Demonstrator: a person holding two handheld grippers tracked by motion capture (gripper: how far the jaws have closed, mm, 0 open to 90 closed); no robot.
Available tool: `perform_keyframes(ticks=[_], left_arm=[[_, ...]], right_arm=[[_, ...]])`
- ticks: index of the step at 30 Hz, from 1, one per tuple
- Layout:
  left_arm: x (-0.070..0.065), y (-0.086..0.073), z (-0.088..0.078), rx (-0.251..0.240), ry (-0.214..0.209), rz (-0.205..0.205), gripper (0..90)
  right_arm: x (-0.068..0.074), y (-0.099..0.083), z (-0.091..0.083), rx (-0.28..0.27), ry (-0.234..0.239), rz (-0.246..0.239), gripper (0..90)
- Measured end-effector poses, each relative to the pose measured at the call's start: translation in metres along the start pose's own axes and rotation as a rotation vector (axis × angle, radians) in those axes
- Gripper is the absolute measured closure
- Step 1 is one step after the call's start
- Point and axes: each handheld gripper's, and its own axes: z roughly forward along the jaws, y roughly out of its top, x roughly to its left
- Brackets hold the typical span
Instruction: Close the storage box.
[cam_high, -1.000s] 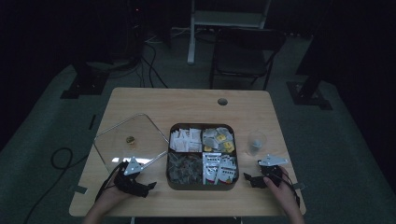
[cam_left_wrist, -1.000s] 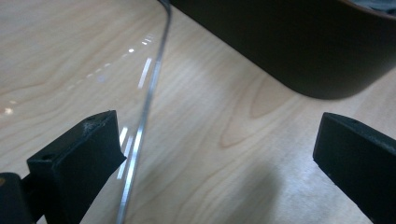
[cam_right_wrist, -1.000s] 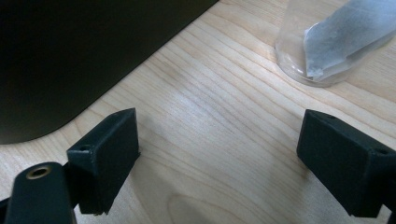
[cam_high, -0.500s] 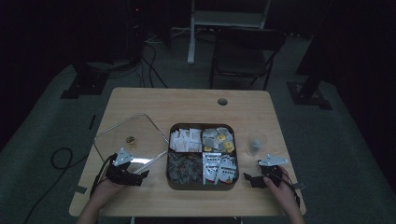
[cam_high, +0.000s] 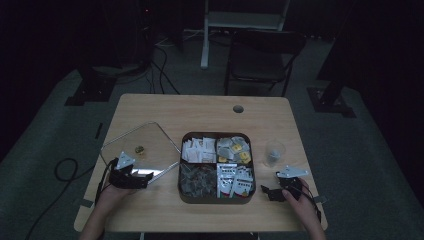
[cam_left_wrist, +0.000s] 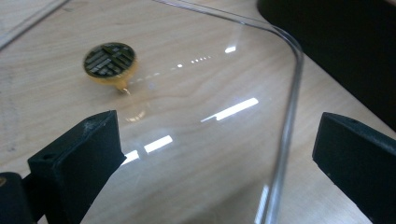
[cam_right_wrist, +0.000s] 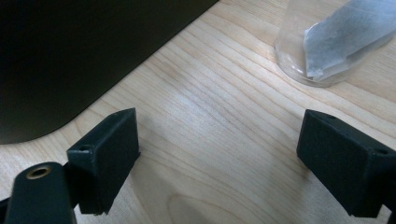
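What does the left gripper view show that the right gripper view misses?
The left gripper view has the clear lid lying flat on the table, its round gold knob up, with the open left claw straddling the lid's rounded edge. The right gripper view has a clear cup with a pale sachet inside, beyond the open right claw. Both share the wooden tabletop and the dark wall of the divided box.

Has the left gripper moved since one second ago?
Yes. The left gripper has moved left, away from the divided box, along the near edge of the glass lid.
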Motion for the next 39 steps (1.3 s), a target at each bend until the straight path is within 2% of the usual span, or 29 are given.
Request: perform_keyframes(ticks=[5, 11, 13, 14, 19, 20, 23, 24, 25, 26, 29, 30, 34, 36, 37, 39], left_arm=[[0.006, 0.004, 0.008, -0.010, 0.015, -0.023, 2.0], [0.011, 0.006, 0.014, -0.014, 0.025, -0.032, 2.0], [0.017, 0.010, 0.019, -0.016, 0.040, -0.050, 2.4], [0.018, 0.011, 0.020, -0.017, 0.041, -0.055, 5.5], [0.022, 0.017, 0.025, -0.022, 0.061, -0.077, 5.6], [0.025, 0.020, 0.027, -0.023, 0.075, -0.091, 5.6], [0.026, 0.021, 0.028, -0.024, 0.082, -0.094, 6.0], [0.031, 0.023, 0.032, -0.023, 0.095, -0.114, 8.0], [0.033, 0.023, 0.033, -0.021, 0.103, -0.116, 9.5], [0.034, 0.024, 0.034, -0.022, 0.111, -0.117, 15.8], [0.035, 0.024, 0.035, -0.017, 0.120, -0.122, 16.2], [0.037, 0.025, 0.038, -0.011, 0.136, -0.137, 21.8], [0.036, 0.028, 0.043, 0.020, 0.145, -0.137, 26.4], [0.036, 0.028, 0.044, 0.023, 0.153, -0.139, 32.2], [0.035, 0.028, 0.045, 0.030, 0.169, -0.140, 32.2], [0.035, 0.027, 0.048, 0.035, 0.172, -0.148, 40.5]], right_arm=[[0.000, 0.000, 0.000, -0.001, 0.000, -0.001, 12.4], [0.000, 0.000, 0.000, -0.001, 0.000, -0.001, 12.4], [0.000, 0.000, 0.000, 0.000, 0.000, 0.000, 12.4], [0.000, 0.000, 0.000, 0.001, 0.000, 0.000, 12.4], [0.000, 0.000, 0.000, 0.000, 0.000, -0.001, 12.4], [0.000, 0.000, 0.000, 0.000, 0.001, -0.001, 12.4], [0.000, 0.000, 0.000, 0.000, 0.000, -0.001, 12.4], [0.000, 0.000, 0.000, 0.000, 0.000, -0.001, 12.4], [0.000, 0.000, 0.000, 0.000, 0.001, -0.001, 12.4], [0.000, 0.000, 0.000, 0.000, 0.000, -0.001, 12.4], [0.000, 0.000, 0.000, 0.000, 0.001, -0.001, 12.4], [0.000, 0.000, 0.000, 0.000, 0.001, -0.001, 12.4], [0.000, 0.000, 0.000, 0.000, 0.001, -0.001, 12.4], [0.000, 0.000, 0.000, 0.000, 0.001, 0.000, 12.4], [0.000, 0.000, 0.000, 0.000, 0.001, 0.000, 12.4], [0.000, 0.000, 0.000, 0.000, 0.001, 0.000, 12.4]])
